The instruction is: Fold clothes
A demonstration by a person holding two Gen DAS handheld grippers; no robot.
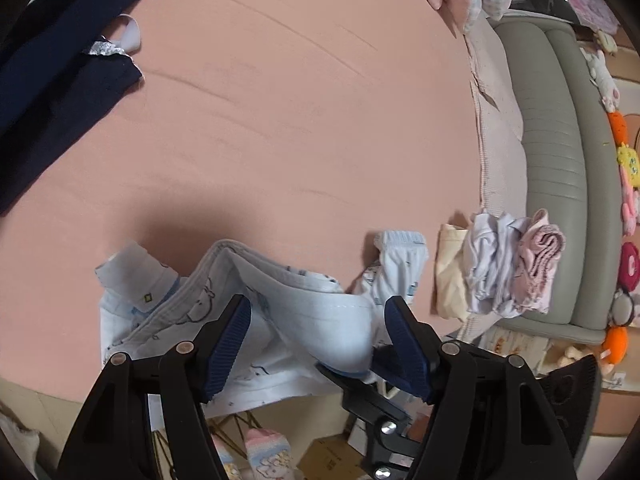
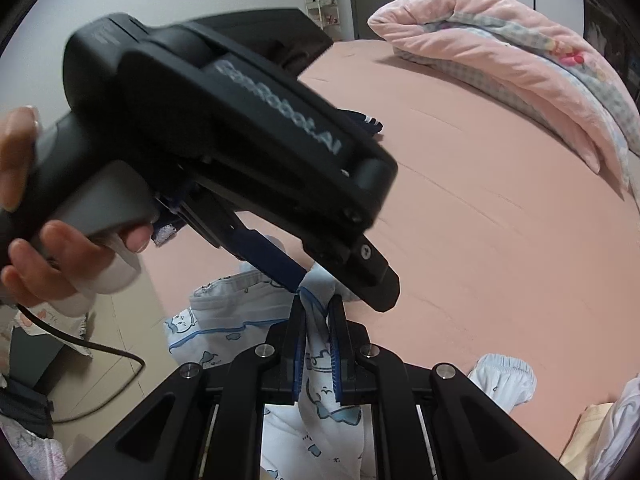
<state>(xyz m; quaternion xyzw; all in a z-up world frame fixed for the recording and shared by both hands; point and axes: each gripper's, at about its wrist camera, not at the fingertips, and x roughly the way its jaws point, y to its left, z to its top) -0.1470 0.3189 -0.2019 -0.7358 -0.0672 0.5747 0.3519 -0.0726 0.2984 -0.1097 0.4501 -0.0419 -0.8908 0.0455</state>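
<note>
A pale blue printed garment [image 1: 304,312] is lying bunched at the near edge of the bed [image 1: 280,120], part of it hanging over the side toward the floor. The right gripper [image 2: 318,308] is pinching a gathered fold of this garment, its fingers [image 2: 298,344] sitting narrow with the cloth pressed between the blue ribbed pads. The left gripper [image 1: 316,308] is hanging just above the same garment, its fingers [image 1: 228,340] standing well apart on either side of a raised hem, the pads not pressing on it. A hand [image 2: 48,240] is gripping the left gripper's grey handle. Beside the garment, a small white piece [image 1: 400,264] is lying on the pink sheet, and a row of folded clothes [image 1: 500,264] is sitting near the bed's edge. A dark navy garment [image 1: 52,72] is lying across the far corner. A pink quilt [image 2: 500,52] is sitting folded at the head of the bed.
</note>
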